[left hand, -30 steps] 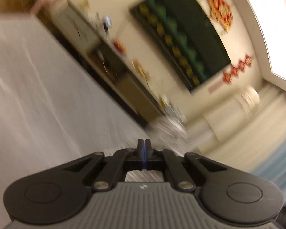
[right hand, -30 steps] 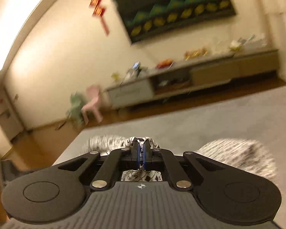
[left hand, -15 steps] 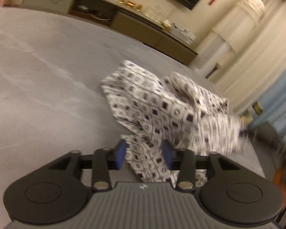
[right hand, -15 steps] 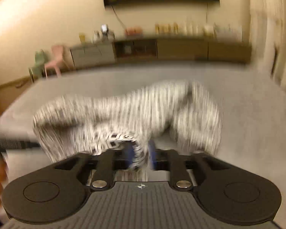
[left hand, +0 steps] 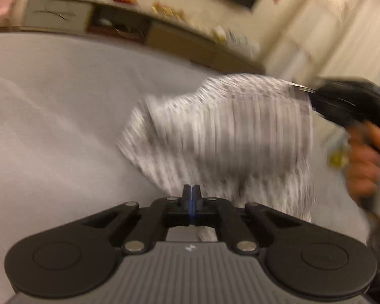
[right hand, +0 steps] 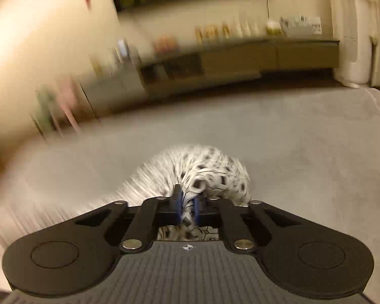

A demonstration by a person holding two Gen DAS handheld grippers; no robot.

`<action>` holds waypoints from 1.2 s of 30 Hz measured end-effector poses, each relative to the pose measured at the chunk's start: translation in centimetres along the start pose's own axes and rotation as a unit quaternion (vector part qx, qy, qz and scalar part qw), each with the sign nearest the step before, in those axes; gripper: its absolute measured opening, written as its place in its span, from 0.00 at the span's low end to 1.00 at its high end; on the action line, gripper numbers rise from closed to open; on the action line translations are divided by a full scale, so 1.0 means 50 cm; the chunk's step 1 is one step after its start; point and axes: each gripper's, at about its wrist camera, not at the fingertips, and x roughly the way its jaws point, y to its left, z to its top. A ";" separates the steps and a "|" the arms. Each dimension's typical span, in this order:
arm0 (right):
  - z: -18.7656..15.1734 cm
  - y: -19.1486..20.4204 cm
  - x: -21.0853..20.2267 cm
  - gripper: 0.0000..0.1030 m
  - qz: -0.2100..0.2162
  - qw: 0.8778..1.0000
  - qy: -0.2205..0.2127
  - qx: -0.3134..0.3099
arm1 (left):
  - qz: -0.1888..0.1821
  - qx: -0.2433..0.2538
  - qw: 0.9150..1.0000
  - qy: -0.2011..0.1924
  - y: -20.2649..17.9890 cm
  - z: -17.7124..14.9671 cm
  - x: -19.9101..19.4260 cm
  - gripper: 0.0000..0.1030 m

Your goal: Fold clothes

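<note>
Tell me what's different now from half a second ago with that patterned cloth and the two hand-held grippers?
The left hand-held gripper, open around the patterned garment half a second ago, has shut; blur hides whether cloth is pinched. The garment now hangs stretched toward the right hand-held gripper. That one is still clamped on a fold of it, and the grey surface underneath is unchanged.

No text, label, brand or number can be read in either view

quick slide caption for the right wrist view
Right gripper shut on a bunched fold of the black-and-white patterned garment above the grey surface, with heavy motion blur.
</note>
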 end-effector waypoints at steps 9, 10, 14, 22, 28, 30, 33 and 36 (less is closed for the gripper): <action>-0.114 -0.192 -0.237 0.03 -0.169 0.982 -0.020 0.079 | -0.053 -0.001 0.998 0.038 -0.024 -0.033 0.002 0.21; -0.141 -0.211 -0.234 0.03 -0.188 0.979 0.004 0.082 | -0.048 0.008 0.998 0.047 -0.035 -0.051 0.010 0.30; -0.199 -0.202 -0.282 0.44 -0.145 0.985 0.004 0.095 | -0.038 0.006 0.998 0.052 -0.046 -0.088 0.012 0.55; -0.297 0.035 -0.225 0.05 -0.038 0.983 0.127 -0.123 | -0.020 -0.083 0.996 0.010 0.029 -0.034 -0.005 0.55; -0.313 0.178 -0.272 0.09 0.200 0.974 0.068 0.078 | -0.012 -0.101 0.989 -0.111 0.096 0.028 -0.168 0.60; -0.339 0.213 -0.248 0.52 0.202 0.971 0.123 0.032 | 0.010 -0.096 0.991 -0.097 0.116 0.021 -0.189 0.61; -0.314 0.159 -0.248 0.53 0.145 0.979 0.141 0.002 | 0.017 -0.049 0.997 -0.053 0.092 -0.003 -0.178 0.61; -0.235 0.054 -0.277 0.74 0.038 0.997 0.061 0.023 | 0.011 0.033 0.999 0.008 0.034 -0.043 -0.139 0.71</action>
